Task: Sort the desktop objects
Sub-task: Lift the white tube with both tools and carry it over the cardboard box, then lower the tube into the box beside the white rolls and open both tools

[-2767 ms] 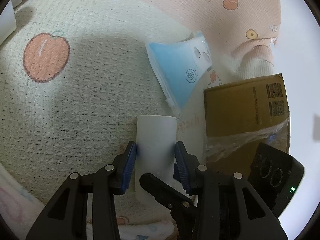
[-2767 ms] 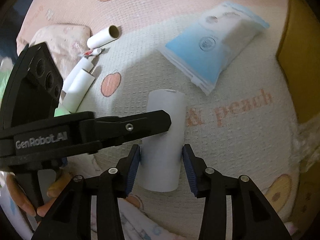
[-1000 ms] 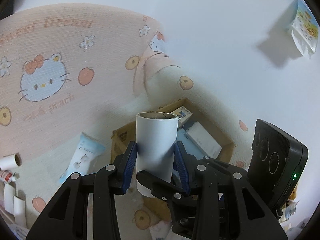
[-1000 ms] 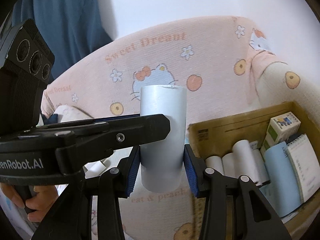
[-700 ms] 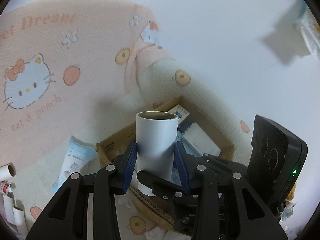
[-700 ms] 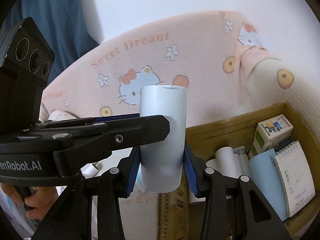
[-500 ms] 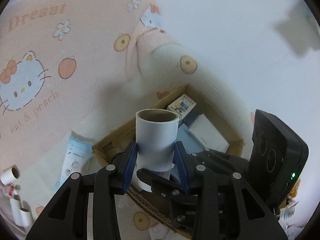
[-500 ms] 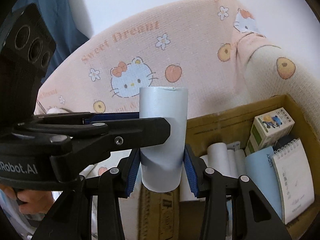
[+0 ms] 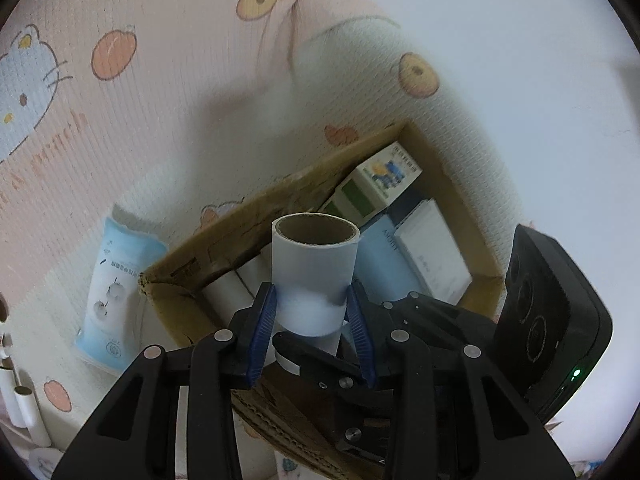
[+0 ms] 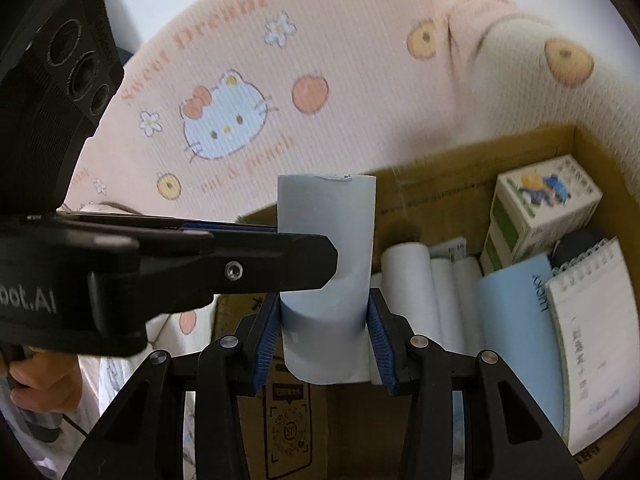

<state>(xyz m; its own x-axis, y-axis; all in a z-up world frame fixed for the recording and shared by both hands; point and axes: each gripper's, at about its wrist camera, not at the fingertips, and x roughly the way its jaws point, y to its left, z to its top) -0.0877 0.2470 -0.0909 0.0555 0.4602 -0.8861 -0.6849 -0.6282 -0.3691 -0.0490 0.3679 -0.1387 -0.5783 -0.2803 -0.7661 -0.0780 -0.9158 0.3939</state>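
Carrying roll over box | both grippers clamp it — left closing | next: lower beside stored rolls at box's near edge

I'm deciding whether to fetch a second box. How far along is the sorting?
Done: the cardboard box already holds white rolls, a small carton and a notepad. In hand: both the left gripper and right gripper clamp a paper roll above the box, unreleased. Left: a blue pouch and tubes outside.
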